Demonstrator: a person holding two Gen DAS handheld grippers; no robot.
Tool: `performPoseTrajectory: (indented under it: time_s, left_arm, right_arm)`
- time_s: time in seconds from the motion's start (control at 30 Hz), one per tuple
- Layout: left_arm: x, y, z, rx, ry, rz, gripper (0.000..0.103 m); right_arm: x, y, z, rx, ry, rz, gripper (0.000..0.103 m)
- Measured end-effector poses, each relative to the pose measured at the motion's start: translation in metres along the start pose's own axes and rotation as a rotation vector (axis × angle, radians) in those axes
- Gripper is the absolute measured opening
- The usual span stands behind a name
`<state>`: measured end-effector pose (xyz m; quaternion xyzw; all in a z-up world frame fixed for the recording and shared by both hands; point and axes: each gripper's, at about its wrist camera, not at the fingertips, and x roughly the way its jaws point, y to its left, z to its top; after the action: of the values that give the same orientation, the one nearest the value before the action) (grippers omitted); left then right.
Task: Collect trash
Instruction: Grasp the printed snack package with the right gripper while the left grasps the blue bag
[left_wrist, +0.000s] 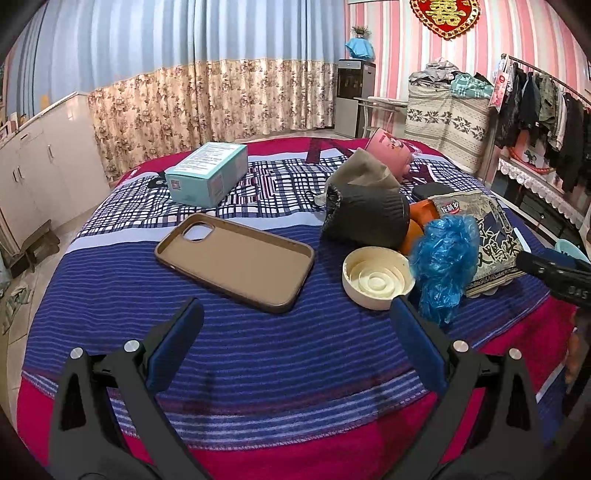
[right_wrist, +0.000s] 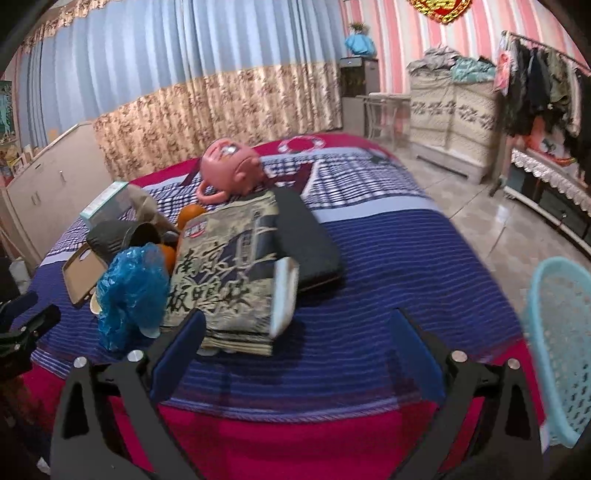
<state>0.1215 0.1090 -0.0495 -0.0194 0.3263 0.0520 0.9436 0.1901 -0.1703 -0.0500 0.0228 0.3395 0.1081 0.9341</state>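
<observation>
On the striped bedspread lie a crumpled blue plastic bag, a cream round lid and a printed food packet. My left gripper hangs open just short of the lid and a brown phone case, holding nothing. In the right wrist view my right gripper is open, its left finger at the near edge of the food packet, with the blue bag to the left. Nothing sits between its pads.
A dark knitted hat, a teal box, a pink toy cup, oranges and a black flat case share the bed. A turquoise basket stands off the bed's right edge. Cabinets line the left wall.
</observation>
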Motion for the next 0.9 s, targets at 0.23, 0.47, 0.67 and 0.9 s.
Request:
performPoseTrajectory:
  time_s: [0.23,0.47,0.67,0.9]
  left_arm:
    - [0.003,0.001,0.001,-0.005,0.005,-0.003,0.097]
    - [0.005,-0.002,0.005,0.007,-0.001,0.003,0.097]
    - [0.007,-0.015,0.010,0.015,-0.004,-0.027,0.097]
    - [0.007,-0.044,0.013,0.060,-0.001,-0.078,0.097]
  right_arm:
    - [-0.004,0.010,0.017,-0.039,-0.087,-0.015,0.082]
    - [0.034,0.019,0.042,-0.076,-0.010,0.092,0.037]
    - [0.020,0.032,0.043,-0.174,-0.068,0.066,0.011]
    - [-0.020,-0.009,0.052,-0.077,-0.151,0.031,0.011]
